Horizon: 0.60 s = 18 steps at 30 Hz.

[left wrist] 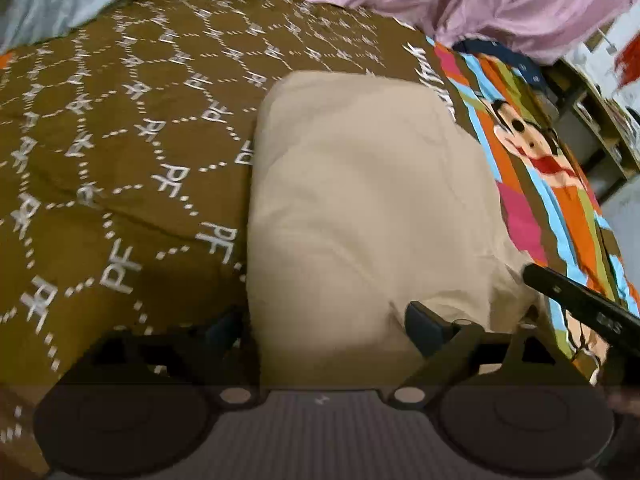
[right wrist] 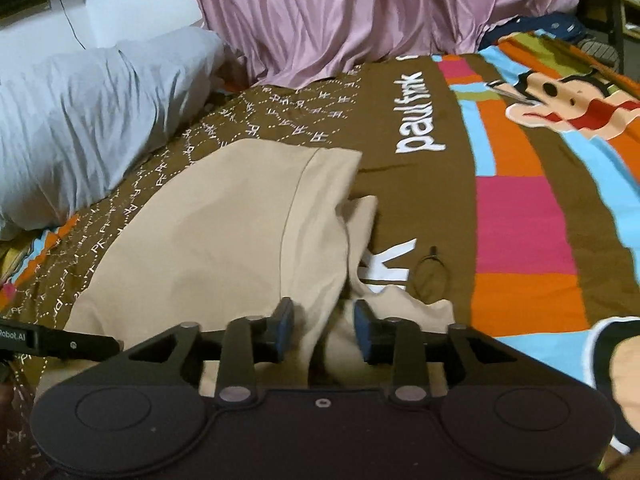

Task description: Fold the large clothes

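A beige garment (left wrist: 360, 208) lies folded into a rough rectangle on the brown patterned bedspread (left wrist: 120, 152). In the right wrist view the beige garment (right wrist: 224, 232) shows a hemmed edge and a loose bunched part near its right side. My left gripper (left wrist: 324, 328) is open wide, its jaws straddling the near edge of the garment, with the cloth between them. My right gripper (right wrist: 324, 330) is open, with a fold of the beige cloth between its blue pads (right wrist: 286, 330). Neither is closed on the cloth. The right gripper's arm (left wrist: 580, 304) shows at the right edge of the left wrist view.
The bedspread (right wrist: 520, 220) has colourful stripes and a cartoon monkey on its right part. A grey pillow (right wrist: 88, 120) lies at the left, a pink curtain (right wrist: 360, 20) hangs behind the bed. A thin dark hair tie (right wrist: 430, 272) lies on the bedspread. Shelving (left wrist: 600, 120) stands beyond the bed.
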{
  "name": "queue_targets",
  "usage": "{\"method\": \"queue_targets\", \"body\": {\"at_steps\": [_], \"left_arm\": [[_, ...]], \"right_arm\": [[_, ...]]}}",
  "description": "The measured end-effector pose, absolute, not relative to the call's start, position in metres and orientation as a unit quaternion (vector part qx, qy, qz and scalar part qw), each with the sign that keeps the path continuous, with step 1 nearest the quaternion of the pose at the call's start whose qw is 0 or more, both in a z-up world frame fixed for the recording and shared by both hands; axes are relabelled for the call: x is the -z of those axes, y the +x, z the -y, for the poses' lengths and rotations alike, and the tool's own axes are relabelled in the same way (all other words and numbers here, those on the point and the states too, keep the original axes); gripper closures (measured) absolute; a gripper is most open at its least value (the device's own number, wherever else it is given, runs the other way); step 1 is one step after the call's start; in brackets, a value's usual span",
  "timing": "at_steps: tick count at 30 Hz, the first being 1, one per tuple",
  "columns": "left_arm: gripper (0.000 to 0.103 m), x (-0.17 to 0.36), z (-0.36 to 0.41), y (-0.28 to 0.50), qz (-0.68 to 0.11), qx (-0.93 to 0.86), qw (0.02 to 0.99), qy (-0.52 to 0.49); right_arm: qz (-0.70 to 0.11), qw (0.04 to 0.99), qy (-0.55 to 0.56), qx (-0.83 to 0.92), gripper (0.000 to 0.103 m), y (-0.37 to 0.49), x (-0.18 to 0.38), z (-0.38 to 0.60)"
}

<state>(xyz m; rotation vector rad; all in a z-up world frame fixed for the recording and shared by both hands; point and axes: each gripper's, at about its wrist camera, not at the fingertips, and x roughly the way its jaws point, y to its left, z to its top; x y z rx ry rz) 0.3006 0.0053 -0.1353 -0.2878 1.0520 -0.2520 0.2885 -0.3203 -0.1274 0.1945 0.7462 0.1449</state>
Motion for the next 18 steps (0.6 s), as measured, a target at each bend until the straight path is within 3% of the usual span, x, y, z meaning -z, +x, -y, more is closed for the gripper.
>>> {"method": "queue_targets", "body": {"at_steps": [5, 18], "left_arm": [[0.004, 0.113, -0.013, 0.275, -0.494, 0.091, 0.851, -0.155], [0.001, 0.016, 0.002, 0.159, -0.356, 0.068, 0.928, -0.083]], "right_arm": [[-0.339, 0.936, 0.065, -0.07, 0.026, 0.259, 0.097, 0.319], [-0.219, 0.972, 0.035, -0.074, 0.003, 0.153, 0.007, 0.308]]}}
